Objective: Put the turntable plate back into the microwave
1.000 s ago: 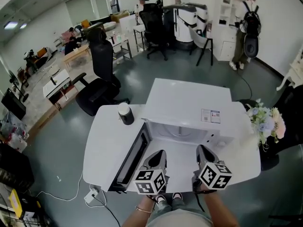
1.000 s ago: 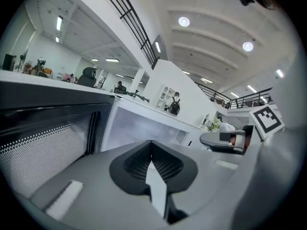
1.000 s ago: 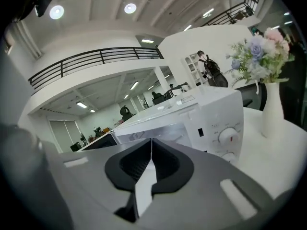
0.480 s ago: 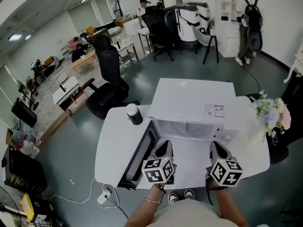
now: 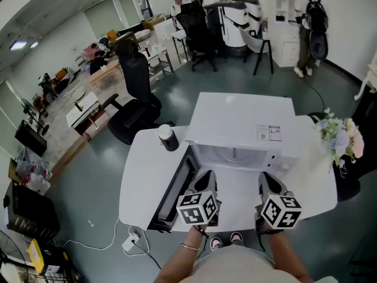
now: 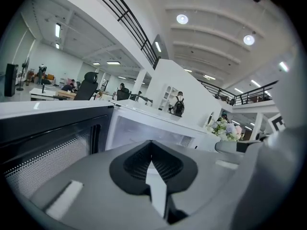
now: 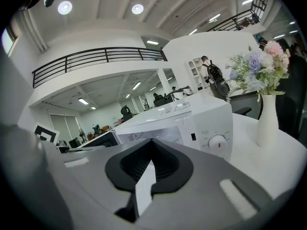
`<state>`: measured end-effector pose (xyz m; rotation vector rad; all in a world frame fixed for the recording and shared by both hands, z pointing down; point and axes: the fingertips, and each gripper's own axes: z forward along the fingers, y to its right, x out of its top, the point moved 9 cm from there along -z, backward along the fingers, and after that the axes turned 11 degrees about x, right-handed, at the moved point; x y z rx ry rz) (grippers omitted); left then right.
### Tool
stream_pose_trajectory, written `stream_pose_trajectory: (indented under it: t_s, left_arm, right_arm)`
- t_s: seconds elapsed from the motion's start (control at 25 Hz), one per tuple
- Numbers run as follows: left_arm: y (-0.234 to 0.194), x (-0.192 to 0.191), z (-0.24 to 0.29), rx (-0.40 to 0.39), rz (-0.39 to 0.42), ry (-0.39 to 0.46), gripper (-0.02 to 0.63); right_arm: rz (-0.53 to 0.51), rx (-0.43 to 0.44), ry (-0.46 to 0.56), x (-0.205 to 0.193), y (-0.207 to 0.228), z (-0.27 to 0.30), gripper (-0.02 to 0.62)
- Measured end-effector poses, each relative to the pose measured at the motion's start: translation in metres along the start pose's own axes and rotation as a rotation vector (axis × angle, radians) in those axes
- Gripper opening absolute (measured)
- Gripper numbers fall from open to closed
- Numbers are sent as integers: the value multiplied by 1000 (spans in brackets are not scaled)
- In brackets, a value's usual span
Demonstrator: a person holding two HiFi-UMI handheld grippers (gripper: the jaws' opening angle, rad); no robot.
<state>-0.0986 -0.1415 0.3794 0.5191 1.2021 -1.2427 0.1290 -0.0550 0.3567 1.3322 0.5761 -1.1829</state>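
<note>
A white microwave stands on the white table, its door swung open to the left. In the cavity a pale round shape shows dimly; I cannot tell whether it is the turntable plate. My left gripper and right gripper hover side by side just in front of the opening, both pointing at it. In the left gripper view the jaws are shut on nothing, with the door at the left. The right gripper is likewise shut and empty, facing the microwave.
A black cylinder with a white top stands on the table left of the microwave. A vase of flowers is at the table's right edge. A black office chair stands beyond the table, and a power strip lies on the floor.
The head view has shifted a little, so the table sits further right and higher in the frame. Both grippers keep their place before the open microwave.
</note>
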Motion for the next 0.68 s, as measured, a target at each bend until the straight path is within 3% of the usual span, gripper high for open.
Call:
stream_pose_trajectory:
  t_s: [0.68]
  left_arm:
    - [3, 3, 2, -14, -14, -9, 0]
  right_arm:
    - [-10, -12, -25, 1, -3, 0, 9]
